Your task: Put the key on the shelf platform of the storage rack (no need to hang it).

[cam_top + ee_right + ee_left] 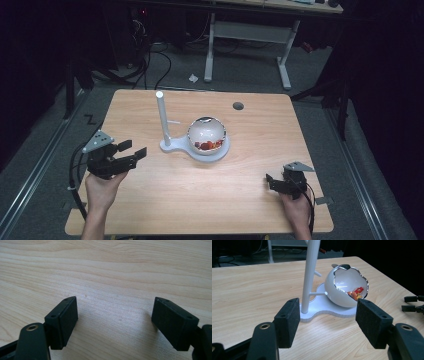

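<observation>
Facing your left gripper (pixel 327 323), its jaws apart and empty, the white bowl (pixel 345 288) sits near; your right gripper (pixel 113 323) gapes empty, well apart.

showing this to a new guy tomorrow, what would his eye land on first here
Most likely the white bowl near the table's middle, tipped on its side on a white stand with a tall post, something red and orange inside it. Next, the two black grippers near the front edge: the left gripper open and aimed at the stand, the right gripper open over bare wood.
</observation>
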A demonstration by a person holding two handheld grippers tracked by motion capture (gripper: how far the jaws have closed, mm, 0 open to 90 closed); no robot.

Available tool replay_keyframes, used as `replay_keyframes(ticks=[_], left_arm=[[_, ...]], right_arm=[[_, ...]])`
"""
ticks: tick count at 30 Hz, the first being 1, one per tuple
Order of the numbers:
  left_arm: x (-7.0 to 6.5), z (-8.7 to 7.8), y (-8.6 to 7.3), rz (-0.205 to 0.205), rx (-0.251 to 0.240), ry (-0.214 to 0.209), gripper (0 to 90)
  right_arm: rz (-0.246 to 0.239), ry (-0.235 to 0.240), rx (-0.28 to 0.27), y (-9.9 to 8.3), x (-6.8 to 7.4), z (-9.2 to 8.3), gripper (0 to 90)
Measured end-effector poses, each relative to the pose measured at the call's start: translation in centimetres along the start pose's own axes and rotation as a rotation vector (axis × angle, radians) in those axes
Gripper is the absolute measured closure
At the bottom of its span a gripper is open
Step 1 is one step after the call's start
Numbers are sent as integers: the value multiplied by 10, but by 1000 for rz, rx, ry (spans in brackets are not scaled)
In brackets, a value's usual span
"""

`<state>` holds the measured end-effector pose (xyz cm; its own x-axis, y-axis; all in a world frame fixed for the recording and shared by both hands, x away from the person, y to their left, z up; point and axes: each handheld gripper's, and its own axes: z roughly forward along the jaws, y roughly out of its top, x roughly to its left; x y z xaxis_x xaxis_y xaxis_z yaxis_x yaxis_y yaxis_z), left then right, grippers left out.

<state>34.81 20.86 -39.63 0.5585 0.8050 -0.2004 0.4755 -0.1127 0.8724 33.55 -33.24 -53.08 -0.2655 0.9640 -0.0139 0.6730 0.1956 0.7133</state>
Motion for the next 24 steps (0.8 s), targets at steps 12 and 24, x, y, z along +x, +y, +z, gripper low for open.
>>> replay_keyframes(ticks=[12,24], left_arm=[[7,-2,-19,-33,4,8,365],[10,6,-34,-58,26,11,364]], right_arm=[[0,0,0,0,0,0,213],[0,-1,0,0,0,0,213]])
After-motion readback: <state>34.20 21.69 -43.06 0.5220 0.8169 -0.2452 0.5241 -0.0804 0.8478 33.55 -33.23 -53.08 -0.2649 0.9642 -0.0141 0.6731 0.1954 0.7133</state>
